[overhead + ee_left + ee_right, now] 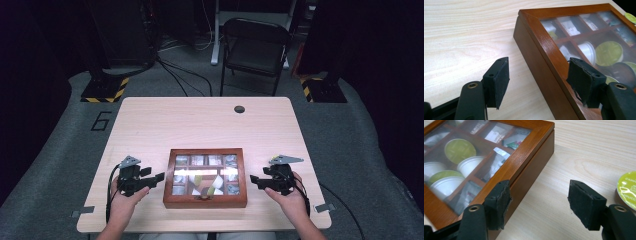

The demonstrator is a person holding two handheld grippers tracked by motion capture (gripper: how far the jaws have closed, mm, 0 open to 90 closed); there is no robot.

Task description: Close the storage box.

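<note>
Your left gripper and right gripper flank the wooden box on the surface, jaws wide, each straddling a box edge.

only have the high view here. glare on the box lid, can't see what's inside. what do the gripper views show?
Observer: Through the glass lid of the wooden box, round capsules: a white one and a green-topped one.
Operator: anything besides capsules?
Observer: Yes, flat paper sachets in the compartments along the far row.
Operator: are the grippers touching the box?
Observer: The left gripper is open with its jaws either side of the box's side edge; whether they touch it I can't tell. The right gripper is open too, one jaw by the box's side wall.
Operator: anything loose on the table?
Observer: A green-topped capsule sits on the table at the right edge of the right gripper view.
</note>
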